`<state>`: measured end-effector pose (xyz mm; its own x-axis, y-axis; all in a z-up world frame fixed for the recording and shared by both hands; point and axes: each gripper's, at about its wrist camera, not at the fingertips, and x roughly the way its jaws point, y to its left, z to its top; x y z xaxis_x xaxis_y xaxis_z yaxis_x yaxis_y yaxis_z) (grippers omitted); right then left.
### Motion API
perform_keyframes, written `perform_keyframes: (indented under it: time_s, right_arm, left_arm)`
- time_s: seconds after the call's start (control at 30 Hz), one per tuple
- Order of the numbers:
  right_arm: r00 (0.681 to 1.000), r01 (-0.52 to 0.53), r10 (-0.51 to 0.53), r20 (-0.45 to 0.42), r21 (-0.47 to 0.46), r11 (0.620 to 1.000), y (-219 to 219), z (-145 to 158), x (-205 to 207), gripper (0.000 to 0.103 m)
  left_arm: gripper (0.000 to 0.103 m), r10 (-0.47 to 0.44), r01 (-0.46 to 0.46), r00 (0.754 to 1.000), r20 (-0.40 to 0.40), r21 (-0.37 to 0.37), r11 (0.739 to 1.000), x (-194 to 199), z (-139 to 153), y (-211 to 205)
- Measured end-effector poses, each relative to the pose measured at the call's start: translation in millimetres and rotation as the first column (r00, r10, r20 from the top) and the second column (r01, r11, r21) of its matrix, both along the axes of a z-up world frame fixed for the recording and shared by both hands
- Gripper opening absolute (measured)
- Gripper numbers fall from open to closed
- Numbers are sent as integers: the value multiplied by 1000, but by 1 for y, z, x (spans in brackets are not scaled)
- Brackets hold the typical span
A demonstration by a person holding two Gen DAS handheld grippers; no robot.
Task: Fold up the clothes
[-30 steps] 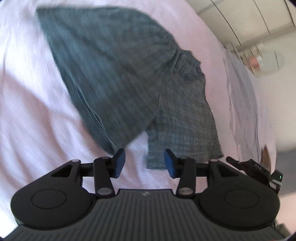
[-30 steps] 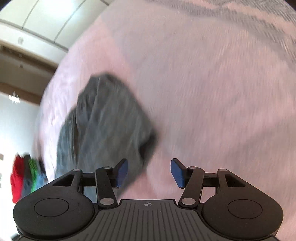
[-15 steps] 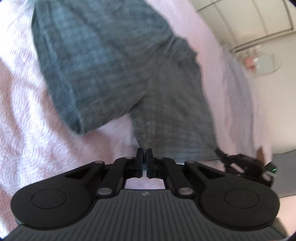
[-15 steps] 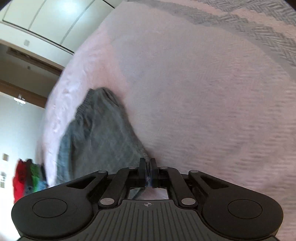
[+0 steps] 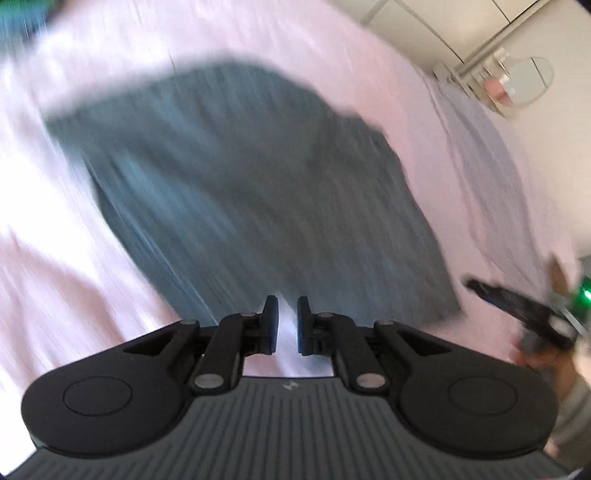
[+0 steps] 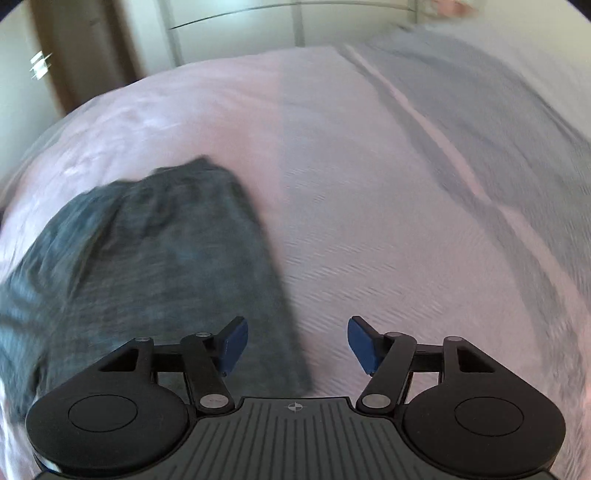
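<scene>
A dark grey-green garment (image 5: 258,184) lies spread on the pink bedspread (image 5: 55,295), blurred by motion. My left gripper (image 5: 287,306) hovers over its near edge. Its jaws are opening, a narrow gap apart, and only pink sheet shows between them. In the right wrist view the same garment (image 6: 166,258) fills the lower left. My right gripper (image 6: 297,332) is over its right edge, jaws opening wide with nothing gripped. The left blue pad (image 6: 232,343) hangs above the cloth and the right one above bare bedspread (image 6: 369,221). The right gripper (image 5: 517,310) also shows at the left view's right edge.
A grey-striped blanket (image 6: 498,129) covers the bed's far right part. White wardrobe doors (image 6: 240,33) stand beyond the bed. A small shelf with bottles (image 5: 506,81) sits by the wall. A hand (image 5: 546,365) holds the right gripper.
Half a second ago both grippers were shut at the garment's near edge. Now both have parted and lifted away, and the cloth lies loose on the bed. The right view has rolled.
</scene>
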<state>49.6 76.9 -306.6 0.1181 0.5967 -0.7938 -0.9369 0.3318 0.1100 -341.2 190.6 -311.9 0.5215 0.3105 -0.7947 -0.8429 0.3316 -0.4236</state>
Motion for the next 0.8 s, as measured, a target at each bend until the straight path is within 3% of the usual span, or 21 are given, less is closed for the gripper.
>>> perform_keyframes:
  time_s: [0.1, 0.2, 0.27, 0.37, 0.43, 0.5, 0.57, 0.67, 0.7, 0.8]
  right_arm:
    - [997, -74, 74, 16, 8, 997, 17, -8, -33, 64]
    - [994, -107, 108, 36, -34, 994, 34, -27, -59, 64]
    - [992, -109, 115, 54, -94, 990, 38, -42, -74, 64]
    - [993, -81, 95, 74, -176, 981, 21, -49, -88, 64]
    - [995, -47, 66, 79, -222, 974, 7, -48, -96, 64]
    - [994, -19, 45, 99, -247, 969, -3, -39, -109, 63]
    - [989, -33, 67, 134, -242, 970, -9, -26, -132, 63]
    - [973, -132, 163, 163, -186, 974, -13, -6, -180, 62]
    - [969, -174, 198, 148, -161, 972, -8, -2, -196, 52]
    - [966, -239, 247, 74, -101, 966, 19, 0, -233, 42]
  left_arm:
    - [7, -11, 30, 990, -138, 143, 989, -2, 3, 45]
    - [10, -90, 142, 970, -226, 224, 964, 7, -7, 83]
    - [11, -199, 258, 939, -281, 194, 946, 12, -21, 97]
    - [11, -379, 436, 832, -404, 55, 898, 7, -50, 88]
    - [11, -426, 484, 801, -420, 35, 874, -14, -53, 71]
    - [12, -441, 476, 797, -412, -21, 879, -38, -50, 64]
    - [12, -436, 469, 804, -404, -21, 883, -57, -39, 62]
    - [12, -425, 469, 820, -384, 24, 883, -76, -16, 70]
    - [12, -417, 468, 832, -366, 56, 882, -81, -9, 76]
    - [12, -387, 444, 864, -322, 129, 887, -78, -1, 106]
